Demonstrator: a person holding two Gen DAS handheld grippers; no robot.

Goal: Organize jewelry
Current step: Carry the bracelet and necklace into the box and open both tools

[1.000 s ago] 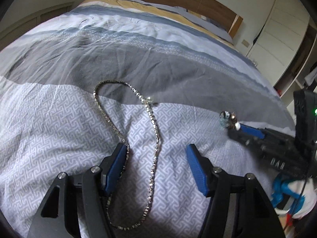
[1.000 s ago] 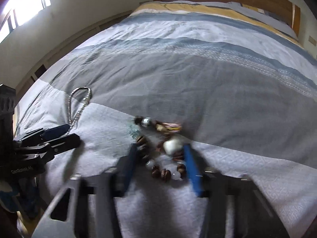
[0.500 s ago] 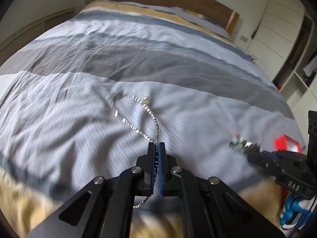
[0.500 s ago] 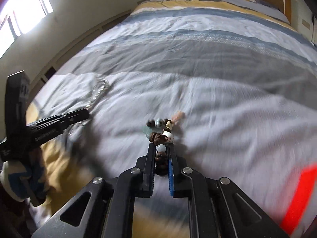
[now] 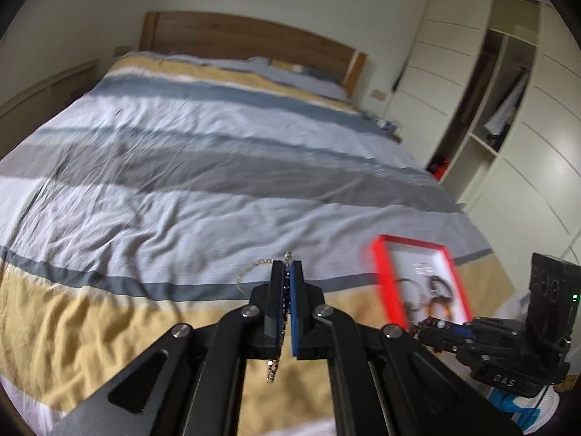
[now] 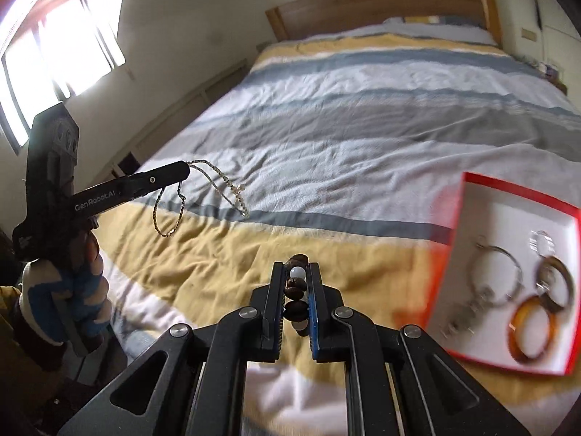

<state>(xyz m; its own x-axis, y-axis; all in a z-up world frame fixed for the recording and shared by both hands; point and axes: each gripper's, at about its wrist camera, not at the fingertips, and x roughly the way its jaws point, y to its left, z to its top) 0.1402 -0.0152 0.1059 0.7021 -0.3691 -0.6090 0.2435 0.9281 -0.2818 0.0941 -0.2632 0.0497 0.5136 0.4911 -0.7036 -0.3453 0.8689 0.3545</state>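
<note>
Chain (image 6: 218,185) and beads (image 6: 297,292) are both off the bed (image 5: 189,167) now, one in each gripper, and I'd say that is the point of the lift: carried in the air, neither piece can snag on the rumpled cover.

Looking along the left gripper (image 5: 287,298), I see its jaws closed flat on the chain. A short tail hangs below the pads, and a thin loop shows just past the tips. From the other side the rest of the chain droops in two loose loops from that gripper, clear of the yellow stripe beneath. It is pinched at one spot, so it swings free; that seems a fair way to carry something so limp.

The right gripper (image 6: 295,301) is clamped on the beads, dark ones with a white one near the tips, stacked in a line between the pads. Holding them along the jaws probably keeps the string from slipping out sideways.

The red tray (image 6: 464,189) lies on the bed to the right, near the foot edge. Rings (image 6: 497,272) and an amber bangle (image 6: 533,330) already rest on its white floor, so it looks like the gathering place. The right gripper is the nearer of the two, beside the tray's left wall but not over it yet. The beads will likely go in first, the chain after, lowered slowly so it pools rather than tangles with the rings.
</note>
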